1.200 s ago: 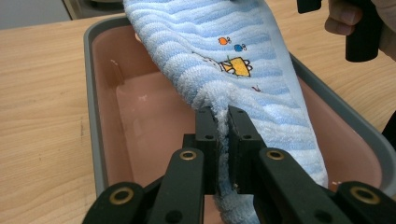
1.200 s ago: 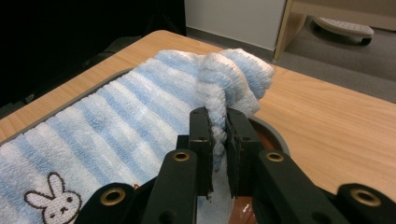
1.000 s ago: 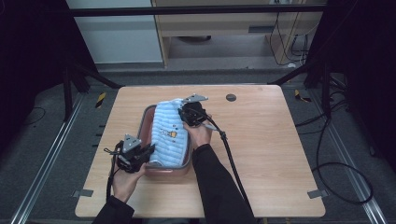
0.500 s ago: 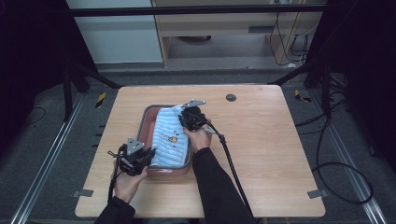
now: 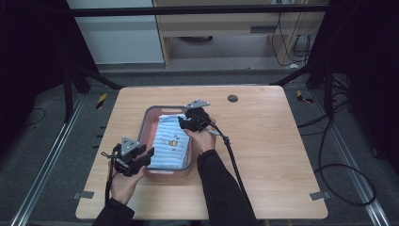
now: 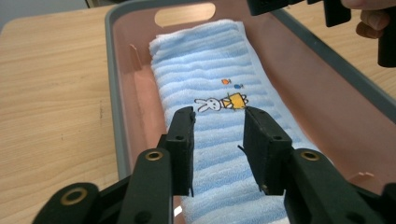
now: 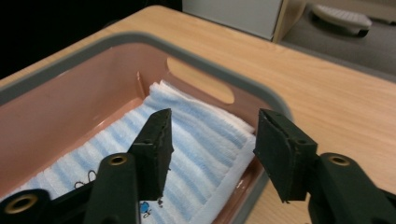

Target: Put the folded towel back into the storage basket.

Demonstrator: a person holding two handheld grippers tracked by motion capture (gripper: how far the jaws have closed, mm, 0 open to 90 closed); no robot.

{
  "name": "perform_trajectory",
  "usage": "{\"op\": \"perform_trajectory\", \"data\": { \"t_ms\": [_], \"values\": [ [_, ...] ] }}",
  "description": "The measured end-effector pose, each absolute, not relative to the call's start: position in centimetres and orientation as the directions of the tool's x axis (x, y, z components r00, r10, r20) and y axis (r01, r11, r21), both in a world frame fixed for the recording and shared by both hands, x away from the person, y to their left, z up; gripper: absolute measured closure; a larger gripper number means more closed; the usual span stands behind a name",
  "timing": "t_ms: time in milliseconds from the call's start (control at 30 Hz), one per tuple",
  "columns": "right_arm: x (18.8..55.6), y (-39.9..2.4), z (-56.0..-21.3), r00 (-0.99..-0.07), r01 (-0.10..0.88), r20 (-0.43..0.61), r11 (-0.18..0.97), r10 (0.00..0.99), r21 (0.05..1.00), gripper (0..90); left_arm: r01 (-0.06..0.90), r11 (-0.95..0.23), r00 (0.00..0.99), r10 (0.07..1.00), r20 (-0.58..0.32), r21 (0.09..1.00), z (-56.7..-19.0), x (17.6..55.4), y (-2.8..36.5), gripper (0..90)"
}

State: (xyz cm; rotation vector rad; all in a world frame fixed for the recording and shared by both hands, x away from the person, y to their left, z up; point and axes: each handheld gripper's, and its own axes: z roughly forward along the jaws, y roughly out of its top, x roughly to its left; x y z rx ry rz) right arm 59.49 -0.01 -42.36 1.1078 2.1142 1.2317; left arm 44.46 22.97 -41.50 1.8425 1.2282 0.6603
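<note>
Towel (image 5: pixel 170 143), folded, light blue with white stripes, lies flat inside a pink bin (image 5: pixel 148 126) with a grey rim near the middle of the wooden table (image 5: pixel 263 141). Small rabbit print (image 6: pixel 209 104) sits on the towel's upper face, with a yellow patch just beside it. Bin has an oval handle slot (image 7: pixel 200 86) in its far end wall; the towel's end lies just below that slot.

Left gripper (image 6: pixel 218 140): jaws apart, nothing between them, held low over the near end of the towel; in the high view it sits at the bin's near left corner (image 5: pixel 134 157). Contact with the cloth: cannot tell.

Right gripper (image 7: pixel 212 149): jaws apart, empty, poised above the towel's far end close to the bin's rim; in the high view it is over the bin's far right corner (image 5: pixel 190 121).
</note>
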Motion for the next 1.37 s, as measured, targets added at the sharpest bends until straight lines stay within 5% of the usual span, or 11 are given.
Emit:
{"op": "perform_trajectory", "data": {
  "t_ms": [267,767,1367],
  "values": [
    [57.9,-3.5,-40.2,-0.591,0.390,0.044,0.238,0.806,0.889,29.6,0.448,-0.187,0.417,0.909,-0.019,0.874,-40.7,44.2,23.8,46.9],
    [53.5,-11.9,-39.9,-0.547,0.394,0.081,0.171,0.833,0.903,20.1,0.417,-0.191,0.437,0.900,-0.012,0.889,-40.4,44.0,26.2,32.0],
    [49.9,-19.7,-43.4,-0.468,0.429,0.060,0.167,0.882,0.888,18.3,0.430,-0.166,0.359,0.933,0.000,0.887,-41.0,44.5,29.0,28.0]
  ]
}}
